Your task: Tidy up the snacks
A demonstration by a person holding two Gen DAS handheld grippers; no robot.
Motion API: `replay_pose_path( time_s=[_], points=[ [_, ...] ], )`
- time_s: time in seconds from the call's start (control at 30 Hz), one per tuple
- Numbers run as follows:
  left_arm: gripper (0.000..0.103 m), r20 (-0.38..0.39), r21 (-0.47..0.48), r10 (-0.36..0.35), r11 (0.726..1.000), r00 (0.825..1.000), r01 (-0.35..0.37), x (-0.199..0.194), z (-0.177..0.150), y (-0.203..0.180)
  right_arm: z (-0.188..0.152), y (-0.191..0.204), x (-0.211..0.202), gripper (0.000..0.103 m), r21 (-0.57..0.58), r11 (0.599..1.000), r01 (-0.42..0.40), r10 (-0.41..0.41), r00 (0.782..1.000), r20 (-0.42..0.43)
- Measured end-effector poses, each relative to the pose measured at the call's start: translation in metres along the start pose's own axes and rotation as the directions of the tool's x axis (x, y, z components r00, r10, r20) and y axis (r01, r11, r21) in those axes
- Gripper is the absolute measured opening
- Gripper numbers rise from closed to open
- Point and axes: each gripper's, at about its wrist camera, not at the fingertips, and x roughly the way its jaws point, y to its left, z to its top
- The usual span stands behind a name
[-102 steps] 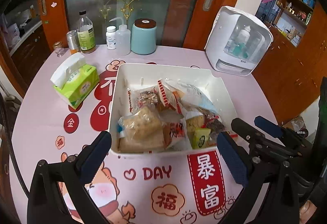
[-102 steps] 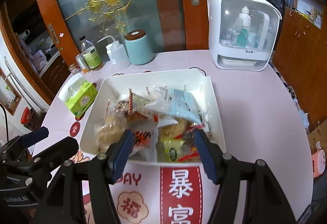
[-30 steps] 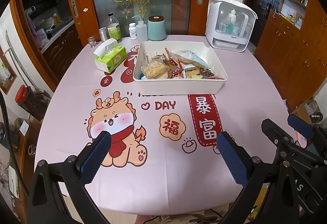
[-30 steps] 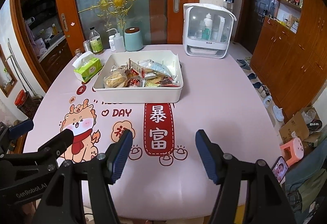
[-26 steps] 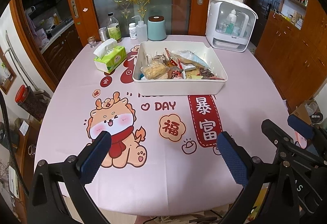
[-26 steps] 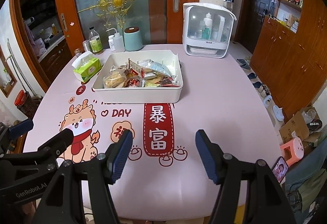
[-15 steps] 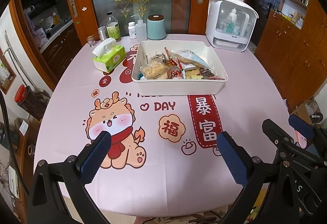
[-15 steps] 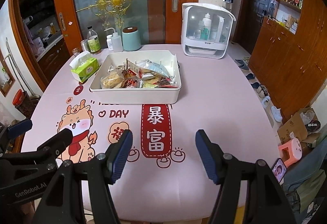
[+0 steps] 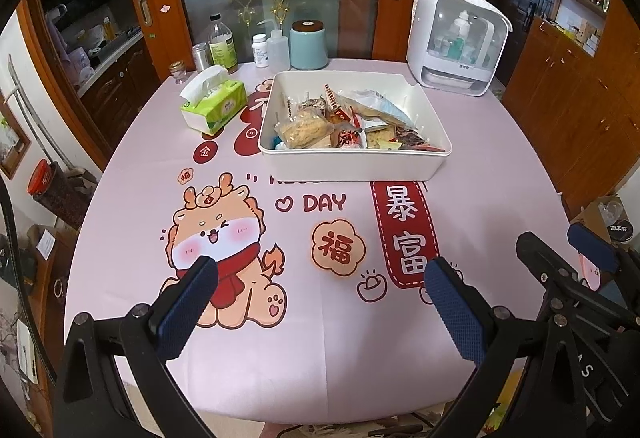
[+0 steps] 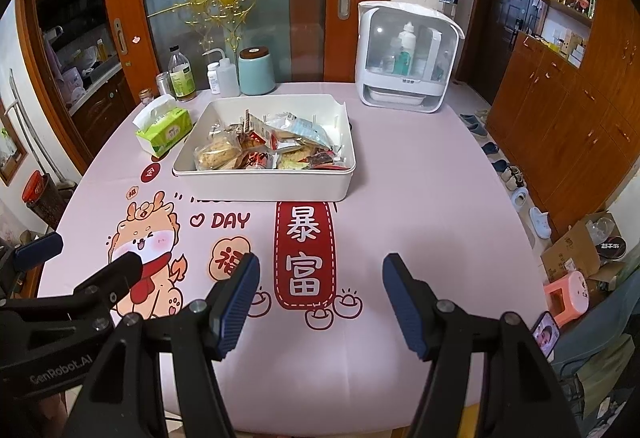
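While both tools hang over the near edge of the table, the contents run as follows, largest first.

Table (image 9: 500,166): round, pink printed cloth, fills the middle of both views; the lower half of each frame shows only cloth, with no snack lying loose on it.

White organiser cabinet (image 10: 404,58): upper right of centre, at the far edge, well apart from both tools.

White bin (image 10: 264,184): centre of frame, above the red banner print. It holds the snacks (image 10: 276,146), a heap of crinkled wrappers filling its near half; the far half looks bare.

Tissue pack (image 10: 164,128): left of the bin, near it but not touching.

Jars and bottles (image 9: 264,46): upper centre, behind the bin.

Left gripper (image 9: 320,302): bottom of its frame, jaws spread wide, nothing between the pads.

Right gripper (image 10: 320,302): bottom of its frame, jaws likewise wide and empty; its neighbour's arm shows at lower left.

Judgement: with all wrappers in the bin, the sorting looks complete or close to it. If more is wanted, approach from above the bin's near wall, take one packet by a flat sealed edge, not the puffed middle, and close gently, since crisp contents crush. Wrappers overlap, so lift slowly lest a neighbour drag out.
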Motion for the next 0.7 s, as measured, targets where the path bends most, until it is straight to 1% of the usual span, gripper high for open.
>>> replay_pose_path(
  time_s=[0.2, 0.7],
  points=[
    [0.102, -0.018, -0.003, 0.005, 1.0, 1.0, -0.005, 0.0048, 0.0001, 0.0021, -0.0008, 0.0015, 0.0053, 0.065, -0.002, 1.0, -0.001, 0.001, 1.0, -0.01],
    [0.102, -0.017, 0.0, -0.002, 1.0, 1.0, 0.002, 0.0081, 0.0003, 0.003, -0.0004, 0.001, 0.0083, 0.065, 0.001, 1.0, 0.002, -0.002, 1.0, -0.012]
  ],
)
